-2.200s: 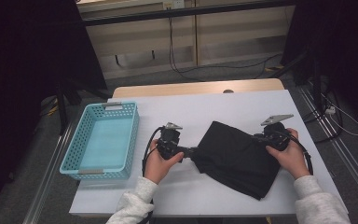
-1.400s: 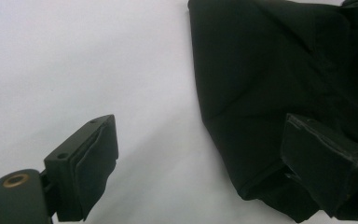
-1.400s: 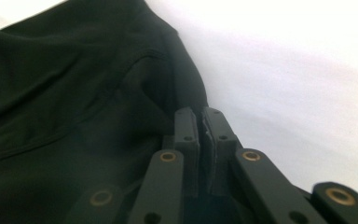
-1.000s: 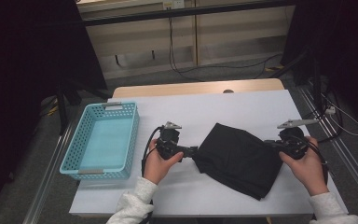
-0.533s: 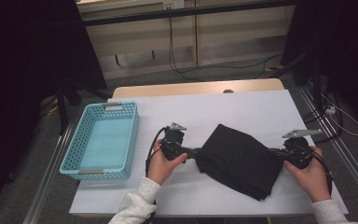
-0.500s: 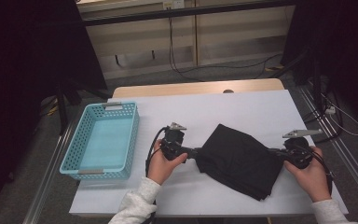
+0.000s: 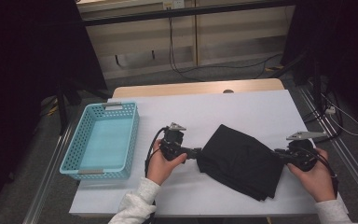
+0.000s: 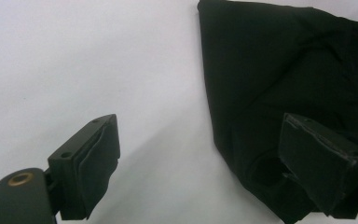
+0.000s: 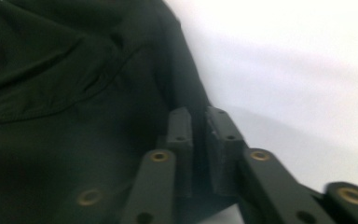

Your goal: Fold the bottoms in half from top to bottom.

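A black cloth (image 7: 237,156) lies folded and rumpled on the white table (image 7: 214,112), right of centre. My left gripper (image 7: 198,151) lies low at the cloth's left corner, open wide. In the left gripper view (image 8: 199,128) its one jaw rests over the cloth (image 8: 284,60) and the other over bare table. My right gripper (image 7: 276,151) is at the cloth's right edge. Its jaws (image 9: 198,114) have just been opening and stand a narrow gap apart, with the edge of the cloth (image 9: 74,93) at that gap.
A light blue plastic basket (image 7: 105,144) stands at the table's left side with nothing in it. Bare white table lies behind the cloth and between basket and left hand. The table's right edge is close to the right hand.
The right hand has moved to the right and slightly toward the near edge, drawing the cloth's right corner out. Its jaws have parted a little. The left hand has stayed put.
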